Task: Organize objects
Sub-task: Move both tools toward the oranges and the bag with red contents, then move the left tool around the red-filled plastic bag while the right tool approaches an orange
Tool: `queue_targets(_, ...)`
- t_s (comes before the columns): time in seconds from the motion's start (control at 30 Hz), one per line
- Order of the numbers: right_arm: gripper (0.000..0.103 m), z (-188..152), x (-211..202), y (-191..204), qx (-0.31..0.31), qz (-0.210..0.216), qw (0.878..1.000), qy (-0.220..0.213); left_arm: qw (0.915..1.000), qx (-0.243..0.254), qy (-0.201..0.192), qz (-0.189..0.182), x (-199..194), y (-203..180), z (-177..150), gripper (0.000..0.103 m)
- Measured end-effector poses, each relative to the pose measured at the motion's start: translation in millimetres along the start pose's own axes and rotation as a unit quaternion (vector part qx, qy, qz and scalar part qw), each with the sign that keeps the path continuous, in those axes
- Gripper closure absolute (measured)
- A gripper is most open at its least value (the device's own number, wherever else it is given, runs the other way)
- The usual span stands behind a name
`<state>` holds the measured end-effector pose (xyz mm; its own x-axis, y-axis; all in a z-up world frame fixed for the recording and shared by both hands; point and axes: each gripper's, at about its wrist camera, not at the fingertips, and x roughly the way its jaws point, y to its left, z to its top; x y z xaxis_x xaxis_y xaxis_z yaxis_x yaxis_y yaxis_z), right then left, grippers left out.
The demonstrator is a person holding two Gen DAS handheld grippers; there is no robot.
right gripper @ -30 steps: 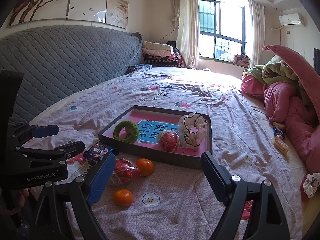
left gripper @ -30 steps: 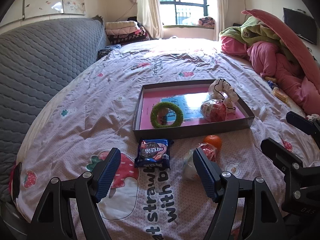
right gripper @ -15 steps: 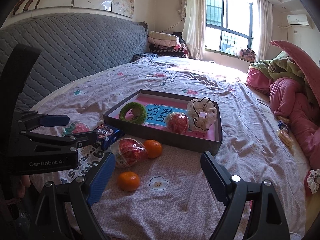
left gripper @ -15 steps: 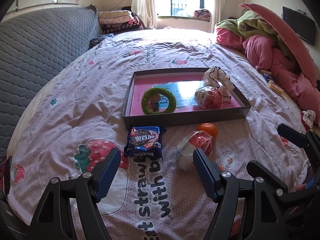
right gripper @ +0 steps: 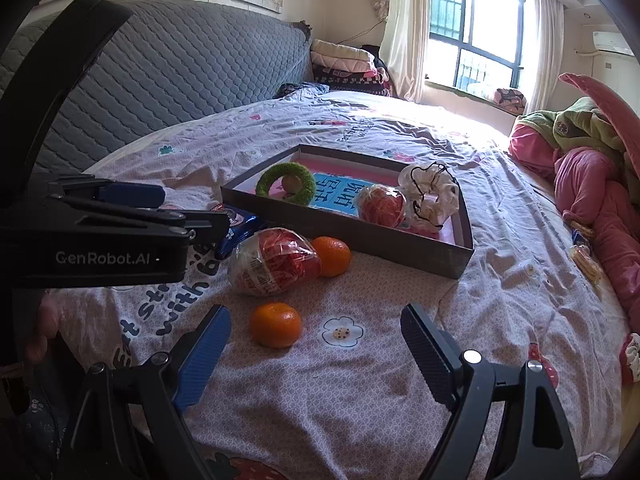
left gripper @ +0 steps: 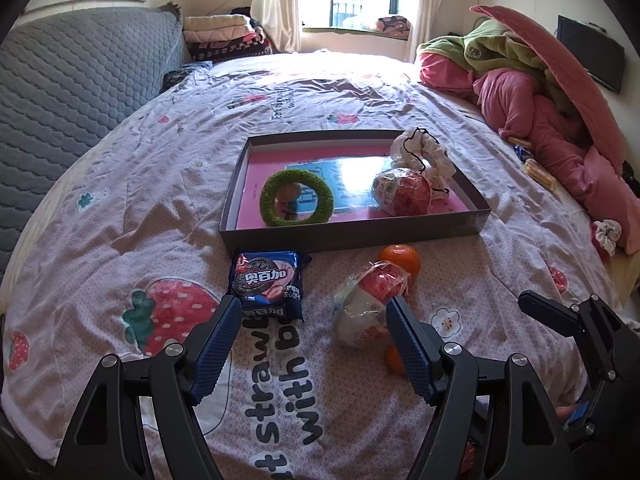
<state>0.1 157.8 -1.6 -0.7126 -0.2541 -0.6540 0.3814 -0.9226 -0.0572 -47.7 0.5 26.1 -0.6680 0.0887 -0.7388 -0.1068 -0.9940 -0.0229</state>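
A grey tray [left gripper: 352,232] [right gripper: 348,229] on the bed holds a green ring [left gripper: 296,198] [right gripper: 285,183], a wrapped red ball [left gripper: 402,193] [right gripper: 380,205] and a white scrunchie [left gripper: 424,152] [right gripper: 430,194]. In front of it lie a blue cookie packet [left gripper: 267,284] [right gripper: 236,229], a bagged red ball [left gripper: 370,302] [right gripper: 274,262] and two oranges [left gripper: 400,260] [right gripper: 275,324]. My left gripper [left gripper: 312,344] hangs open just short of the packet and the bagged ball. My right gripper [right gripper: 316,344] is open above the nearer orange.
A grey quilted headboard [left gripper: 72,80] runs along the left. Pink and green bedding [left gripper: 540,100] is heaped on the right, with snack packets [right gripper: 582,258] and a scrunchie [left gripper: 606,234] beside it. Folded blankets [left gripper: 228,32] are stacked by the window.
Both grippers have sunk and tilted downward toward the bed; the loose objects sit closer and larger. The nearer orange has come between the right fingers' line. Jaws stay open.
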Motion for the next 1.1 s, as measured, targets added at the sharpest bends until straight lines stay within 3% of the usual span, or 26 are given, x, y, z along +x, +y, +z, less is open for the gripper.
queue_targets(0.37,0.017,-6.1,14.2,-3.7,0.029,0.029,0.999,0.009,0.9995,0.013,0.017,-0.021,24.4,-10.3,1.2,0.027)
queue_targets(0.8,0.017,-11.6,38.4,4.8,0.011,0.019,1.0,0.021,0.9978,0.032,0.046,-0.036,57.9,-15.5,2.7,0.027)
queue_targets(1.1,0.021,-11.7,51.9,8.1,0.002,0.017,0.999,0.029,0.9959,0.03,0.047,-0.072,66.7,-18.5,4.2,0.027)
